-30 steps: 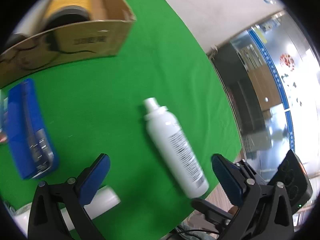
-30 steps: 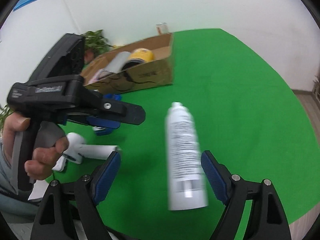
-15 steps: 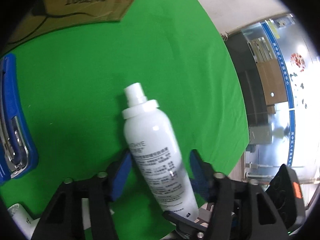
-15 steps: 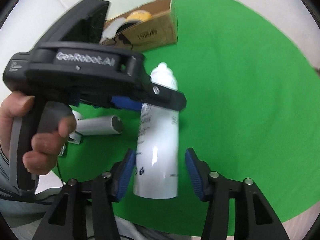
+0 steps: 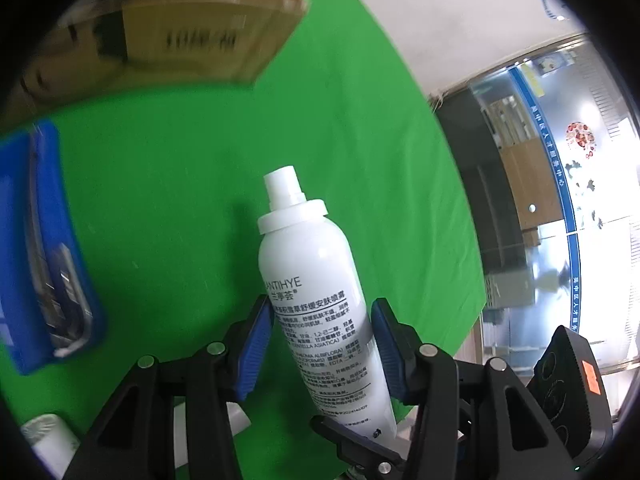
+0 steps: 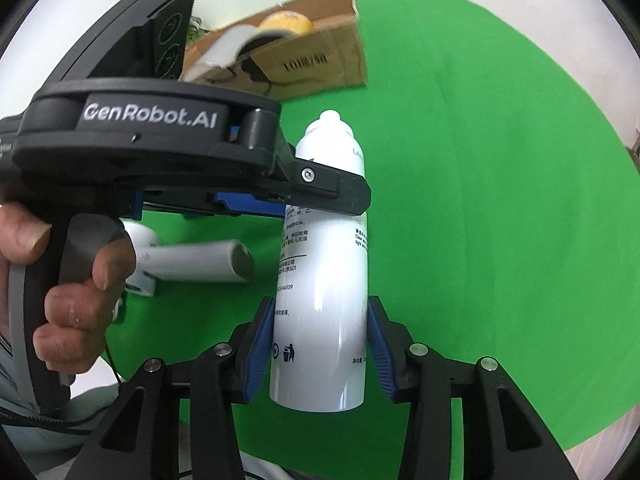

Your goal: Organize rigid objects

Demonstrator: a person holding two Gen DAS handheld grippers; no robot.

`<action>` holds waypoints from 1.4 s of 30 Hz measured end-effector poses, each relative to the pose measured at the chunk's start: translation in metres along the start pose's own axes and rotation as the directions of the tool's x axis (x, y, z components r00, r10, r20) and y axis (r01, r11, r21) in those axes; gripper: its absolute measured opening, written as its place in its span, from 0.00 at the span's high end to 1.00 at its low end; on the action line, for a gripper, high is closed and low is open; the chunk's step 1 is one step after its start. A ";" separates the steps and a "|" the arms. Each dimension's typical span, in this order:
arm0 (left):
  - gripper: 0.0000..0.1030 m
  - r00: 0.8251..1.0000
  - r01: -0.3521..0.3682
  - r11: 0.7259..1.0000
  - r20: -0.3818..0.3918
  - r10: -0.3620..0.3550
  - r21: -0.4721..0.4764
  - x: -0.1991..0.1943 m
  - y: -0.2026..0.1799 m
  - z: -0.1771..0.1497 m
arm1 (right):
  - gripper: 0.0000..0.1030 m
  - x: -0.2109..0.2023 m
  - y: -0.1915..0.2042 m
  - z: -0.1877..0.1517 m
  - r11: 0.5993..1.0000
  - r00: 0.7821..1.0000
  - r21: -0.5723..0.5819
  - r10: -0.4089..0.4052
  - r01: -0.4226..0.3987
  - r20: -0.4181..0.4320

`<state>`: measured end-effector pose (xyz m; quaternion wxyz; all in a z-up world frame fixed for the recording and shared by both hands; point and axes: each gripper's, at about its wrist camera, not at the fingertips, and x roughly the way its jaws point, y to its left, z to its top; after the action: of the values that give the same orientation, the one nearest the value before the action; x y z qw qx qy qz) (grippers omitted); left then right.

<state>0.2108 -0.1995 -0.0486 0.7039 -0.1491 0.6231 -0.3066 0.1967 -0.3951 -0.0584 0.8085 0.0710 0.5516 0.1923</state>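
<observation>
Both grippers closed on the white cylindrical spray bottle: left gripper clamped with blue pads against the printed midsection, right gripper clamped nearer the flat base. Bottle held over the green cloth-covered surface, nozzle end pointing away toward the open brown cardboard box at the far side; whether the base is in contact with the cloth cannot be determined. Judged step: transfer of the bottle into the box. Recommended procedure: maintain even pad pressure, since the smooth round wall will probably roll or slip under an uneven squeeze; keep both grippers moving together at matched speed so that no twist loads the bottle; if a single-gripper carry is intended, release one gripper fully before travel. Raise the nozzle end above the near box wall before moving forward. Observe the yellow round object and grey cylinder already inside the box, and select a free gap beside them. Avoid sweeping across the blue flat case at left and the white-and-grey handled item lying near the bottle.
</observation>
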 end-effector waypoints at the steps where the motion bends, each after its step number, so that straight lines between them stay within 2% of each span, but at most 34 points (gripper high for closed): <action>1: 0.53 1.000 -0.004 1.000 0.026 0.004 0.011 -0.009 -0.003 0.002 | 0.59 -0.003 0.003 0.004 1.000 1.000 -0.012 -0.004 0.005 0.018; 9: 0.55 0.982 -0.037 0.998 0.188 0.025 0.059 -0.060 -0.008 0.012 | 0.59 -0.019 0.029 0.044 0.998 0.991 -0.059 0.010 -0.002 0.134; 12: 0.56 0.979 -0.040 0.998 0.204 0.028 0.058 -0.069 -0.005 0.014 | 0.59 -0.020 0.033 0.048 0.998 0.989 -0.062 0.039 -0.031 0.145; 16: 0.57 0.983 -0.019 0.999 0.185 0.011 0.044 -0.068 0.001 0.012 | 0.60 -0.017 0.038 0.063 0.996 0.984 -0.071 0.061 -0.050 0.166; 23: 0.58 0.972 -0.028 0.999 0.235 0.020 0.027 -0.080 0.005 0.023 | 0.60 -0.012 0.043 0.085 0.992 0.981 -0.112 0.074 -0.054 0.179; 27: 0.58 0.963 -0.039 0.998 0.267 0.022 0.055 -0.091 -0.003 0.045 | 0.60 -0.014 0.045 0.109 0.990 0.978 -0.137 0.063 -0.036 0.198; 32: 0.58 0.947 -0.087 0.992 0.317 0.055 0.087 -0.098 -0.011 0.077 | 0.60 -0.015 0.040 0.154 0.986 0.977 -0.157 0.079 -0.048 0.197; 34: 0.58 0.950 -0.094 0.993 0.303 0.068 0.071 -0.093 -0.008 0.088 | 0.60 -0.007 0.039 0.168 0.984 0.982 -0.176 0.061 -0.029 0.177; 38: 0.58 0.949 -0.118 0.991 0.300 0.096 0.055 -0.088 -0.005 0.113 | 0.60 0.010 0.030 0.198 0.986 0.990 -0.158 0.071 -0.051 0.122; 42: 0.58 0.947 -0.118 0.991 0.308 0.094 0.061 -0.092 -0.007 0.146 | 0.60 0.013 0.029 0.237 0.984 0.991 -0.179 0.044 -0.020 0.129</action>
<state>0.3473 -0.1731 0.0541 0.8122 -0.1331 0.5020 -0.2658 0.4123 -0.3405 0.0304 0.8432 0.0203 0.4764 0.2484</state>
